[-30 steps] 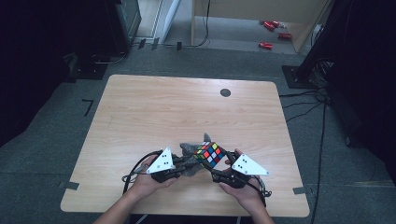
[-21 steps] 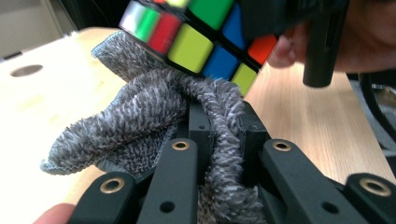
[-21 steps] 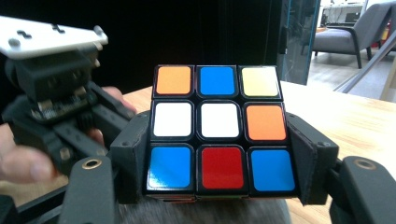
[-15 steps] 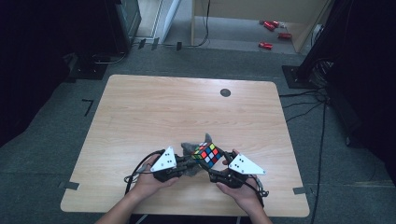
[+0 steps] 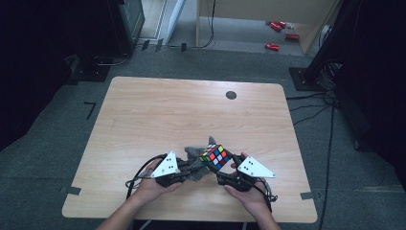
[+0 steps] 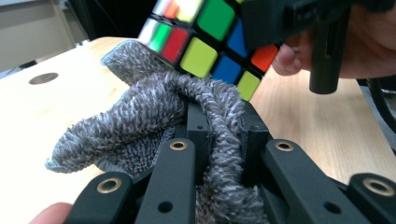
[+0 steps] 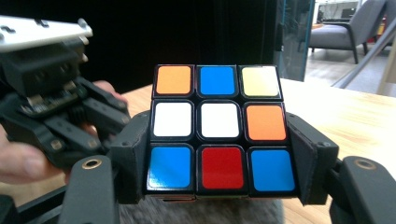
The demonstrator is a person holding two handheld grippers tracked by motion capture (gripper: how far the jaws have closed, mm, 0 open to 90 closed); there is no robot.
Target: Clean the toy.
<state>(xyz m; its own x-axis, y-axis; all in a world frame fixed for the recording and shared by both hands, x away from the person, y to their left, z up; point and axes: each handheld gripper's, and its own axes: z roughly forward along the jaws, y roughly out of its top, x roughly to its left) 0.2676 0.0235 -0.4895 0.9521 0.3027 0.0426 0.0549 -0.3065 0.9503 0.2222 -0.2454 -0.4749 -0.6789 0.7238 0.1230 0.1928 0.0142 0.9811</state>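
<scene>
While the right gripper clamps a scrambled puzzle cube squarely between its jaws above the wooden table's near edge, the left gripper pinches a grey, nubby cloth, bunched against the cube's underside.

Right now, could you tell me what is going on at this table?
A person is working at the wooden table with a gripper in each hand. The right gripper is shut on a colourful puzzle cube, one jaw on each side of it. The left gripper is shut on a grey cloth, which it holds against the cube, apparently to wipe it.
</scene>
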